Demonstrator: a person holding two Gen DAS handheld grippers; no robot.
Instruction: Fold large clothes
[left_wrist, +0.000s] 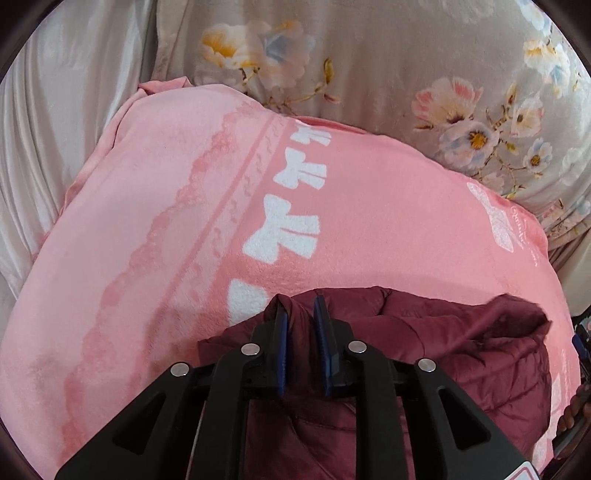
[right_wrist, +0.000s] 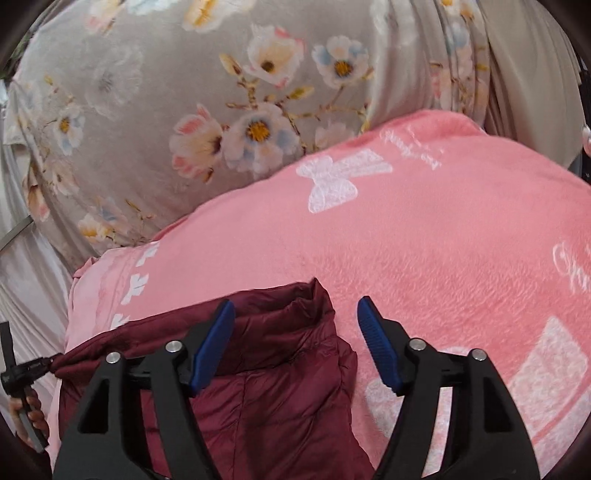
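A: Nearest, what do the jaws hold?
B: The left gripper (left_wrist: 300, 314) has jacket (left_wrist: 424, 354) cloth between barely parted jaws; I can't tell if it's pinched. The right gripper (right_wrist: 295, 325) is spread, empty.
A: Progress?
B: Folded bundle at six o'clock on the pink blanket (left_wrist: 155, 229), seemingly nearly done; floral bedding (right_wrist: 177, 92) at twelve.

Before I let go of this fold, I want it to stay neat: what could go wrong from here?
1. The left tool has jacket cloth between its pads; pulling away could drag the fold open.
2. The puffy collar stands up and may spring back.
3. The soft pink blanket underneath could bunch and shift the jacket.
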